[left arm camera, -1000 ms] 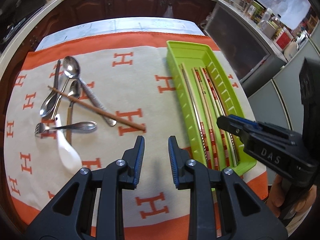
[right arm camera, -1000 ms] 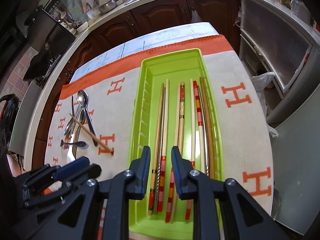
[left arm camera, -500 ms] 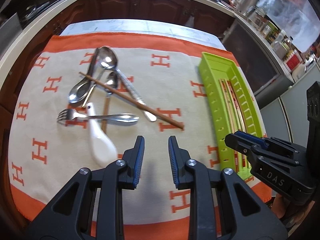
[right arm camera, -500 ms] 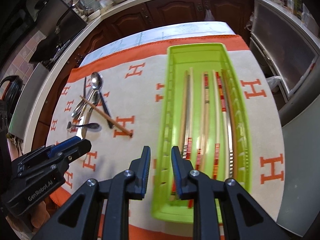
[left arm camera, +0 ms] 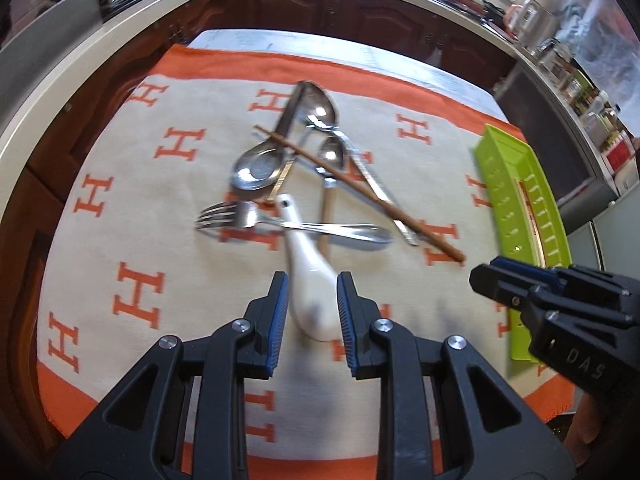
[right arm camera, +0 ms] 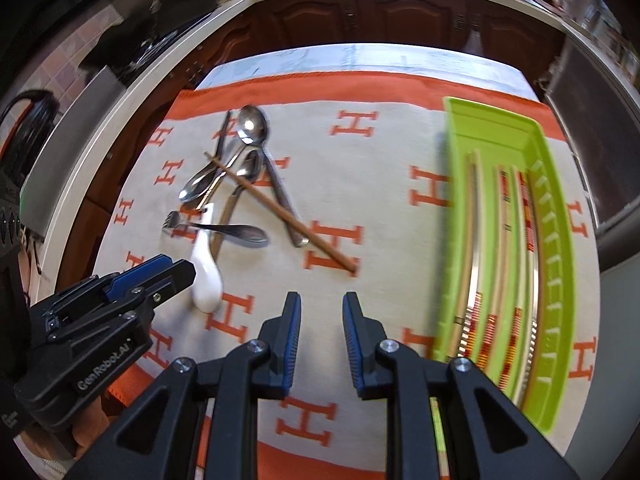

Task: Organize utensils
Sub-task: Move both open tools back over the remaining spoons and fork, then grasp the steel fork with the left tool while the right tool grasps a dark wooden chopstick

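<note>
I hold both tools tilted steeply down over the table, side by side above the near edge of the orange-and-cream cloth. My left gripper hangs over the bowl end of the white ceramic spoon; its fingers stand a little apart with the spoon's bowl showing in the gap below them, and they hold nothing. My right gripper is just beside it, over bare cloth; its fingers are also slightly parted and empty.

The loose utensils lie in a tangle in the middle of the cloth. A wooden chopstick runs slantwise across the top of the pile, over the handles of the metal spoons, with its near tip on the cloth, well clear of the others. A fork lies crosswise over the white spoon's handle. The metal spoons overlap one another beneath the chopstick.

The green tray sits at the right side of the cloth, well apart from the pile, with several chopsticks laid lengthwise in it. A person's hand shows dimly under each tool at the picture edges.
</note>
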Available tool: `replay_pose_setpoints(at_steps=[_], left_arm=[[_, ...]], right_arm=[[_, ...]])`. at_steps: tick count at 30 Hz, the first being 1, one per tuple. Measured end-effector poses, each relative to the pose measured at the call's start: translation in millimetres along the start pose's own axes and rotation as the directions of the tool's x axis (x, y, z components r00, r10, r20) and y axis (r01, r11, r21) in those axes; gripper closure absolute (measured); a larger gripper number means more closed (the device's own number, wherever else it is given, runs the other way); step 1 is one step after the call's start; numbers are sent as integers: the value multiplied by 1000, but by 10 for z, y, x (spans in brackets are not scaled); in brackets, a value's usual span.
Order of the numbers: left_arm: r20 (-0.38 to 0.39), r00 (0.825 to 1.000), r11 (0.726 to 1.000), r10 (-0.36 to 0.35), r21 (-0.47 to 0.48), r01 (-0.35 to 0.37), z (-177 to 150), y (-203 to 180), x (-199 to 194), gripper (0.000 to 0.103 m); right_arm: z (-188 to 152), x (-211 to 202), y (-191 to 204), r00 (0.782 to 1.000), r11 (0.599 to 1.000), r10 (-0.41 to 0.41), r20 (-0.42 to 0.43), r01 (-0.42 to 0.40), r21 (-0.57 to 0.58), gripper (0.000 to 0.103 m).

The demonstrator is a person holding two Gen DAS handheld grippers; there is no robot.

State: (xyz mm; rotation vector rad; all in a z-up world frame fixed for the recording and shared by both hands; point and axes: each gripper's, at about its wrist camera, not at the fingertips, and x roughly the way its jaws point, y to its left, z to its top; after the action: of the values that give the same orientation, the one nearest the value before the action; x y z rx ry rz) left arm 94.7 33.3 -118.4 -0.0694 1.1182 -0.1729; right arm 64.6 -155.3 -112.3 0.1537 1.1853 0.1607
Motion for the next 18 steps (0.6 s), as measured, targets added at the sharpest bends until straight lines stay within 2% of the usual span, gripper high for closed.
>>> replay_pose_setpoints(at_steps=[7, 11, 18], left_arm=[[19, 998, 997, 63, -45, -62, 62, 413, 85, 82], [2, 998, 995, 67, -73, -67, 139, 623, 139, 82], [-7, 999, 998, 41, -39, -41, 395, 738, 184, 82]], right_arm=[[240, 220, 307, 1000, 997, 24, -16, -25, -78, 82], [447, 365, 479, 1000, 986, 9, -15, -11, -167, 82], [726, 806, 713, 997, 943, -36, -68, 12, -334, 82]])
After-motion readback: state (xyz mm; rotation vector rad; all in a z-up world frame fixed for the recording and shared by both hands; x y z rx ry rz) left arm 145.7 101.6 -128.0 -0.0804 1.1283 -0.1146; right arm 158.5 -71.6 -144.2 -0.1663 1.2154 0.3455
